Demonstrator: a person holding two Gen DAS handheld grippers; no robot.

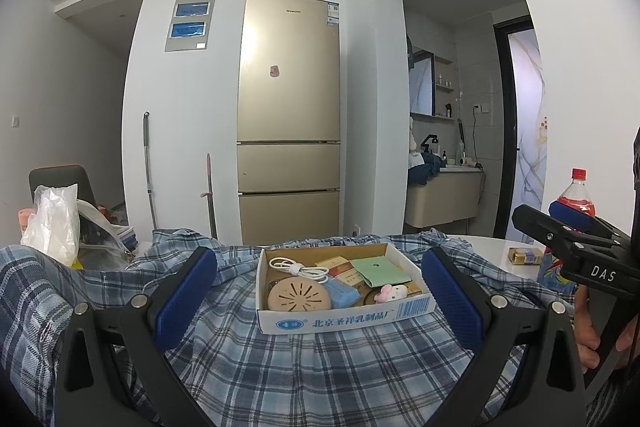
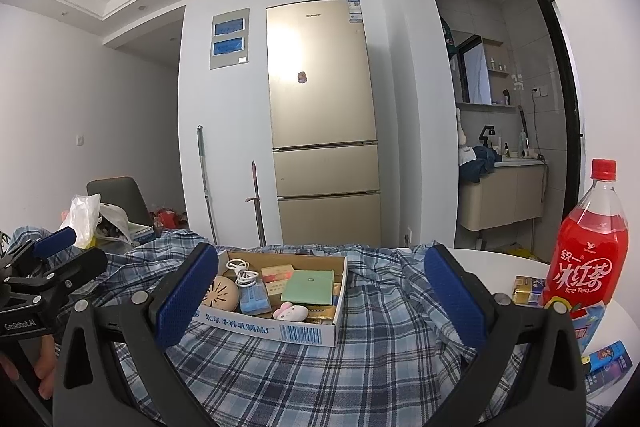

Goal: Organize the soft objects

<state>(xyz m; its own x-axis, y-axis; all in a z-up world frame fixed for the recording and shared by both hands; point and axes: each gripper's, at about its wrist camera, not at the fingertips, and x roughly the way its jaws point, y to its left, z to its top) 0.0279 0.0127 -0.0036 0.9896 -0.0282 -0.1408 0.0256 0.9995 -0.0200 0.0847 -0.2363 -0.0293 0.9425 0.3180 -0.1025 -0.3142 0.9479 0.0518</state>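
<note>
Plaid shirt [image 1: 320, 367] underfoot — cardboard box [image 1: 344, 311] atop, bottle [image 2: 586, 247] beside.

The bottle [image 2: 586, 247] reads "Ice Tea"; the right gripper [image 1: 560, 227] reads "DAS".

Box [image 1: 344, 315] on plaid shirt [image 1: 320, 367], bottle [image 2: 586, 247] right, fridge [image 1: 290, 119] behind.

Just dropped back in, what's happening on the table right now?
Nothing is grasped yet. The left gripper and right gripper both hover with jaws open over the blue plaid shirt spread on the table. A cardboard box of small items sits on the shirt between them. An iced tea bottle stands to the right.
</note>
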